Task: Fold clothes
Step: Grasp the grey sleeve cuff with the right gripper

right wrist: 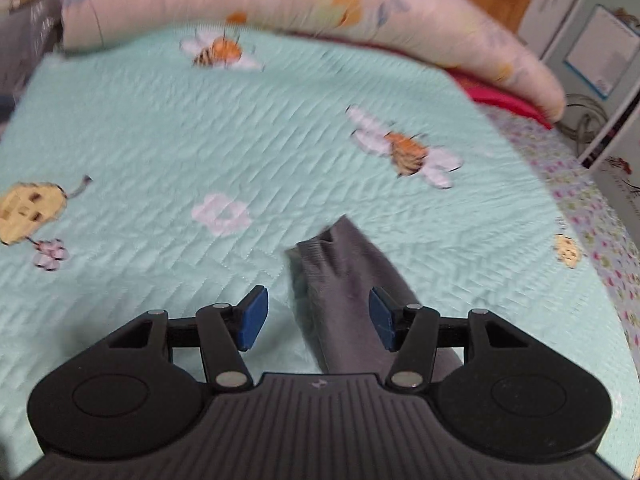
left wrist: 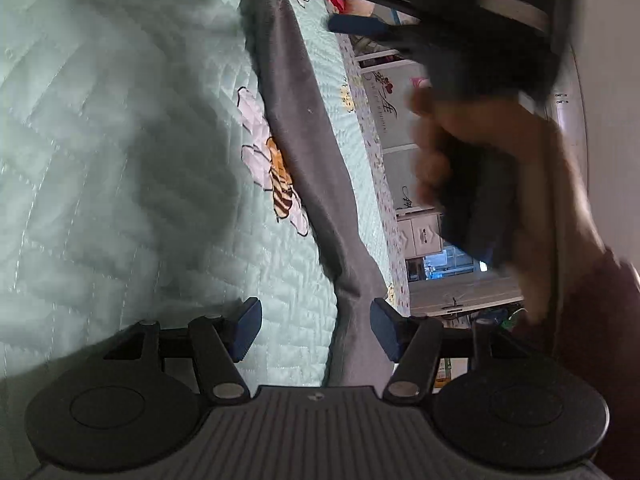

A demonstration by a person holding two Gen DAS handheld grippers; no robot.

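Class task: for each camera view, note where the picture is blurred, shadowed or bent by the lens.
Left wrist view: the hand is motion-smeared, a dark shadow lies on the quilt, and the grey garment stays fairly sharp. Right wrist view: the whole quilt and pillow are blurred; the fisheye curves the bed's edges.

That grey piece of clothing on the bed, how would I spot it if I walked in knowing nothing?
Find the bed's mint-green quilt stitched with bees and flowers. Near the edge with the flowered border lies the grey garment, a long narrow strip of soft fabric with a ribbed cuff at one end. It is the only plain, dark thing on that pale patterned quilt.
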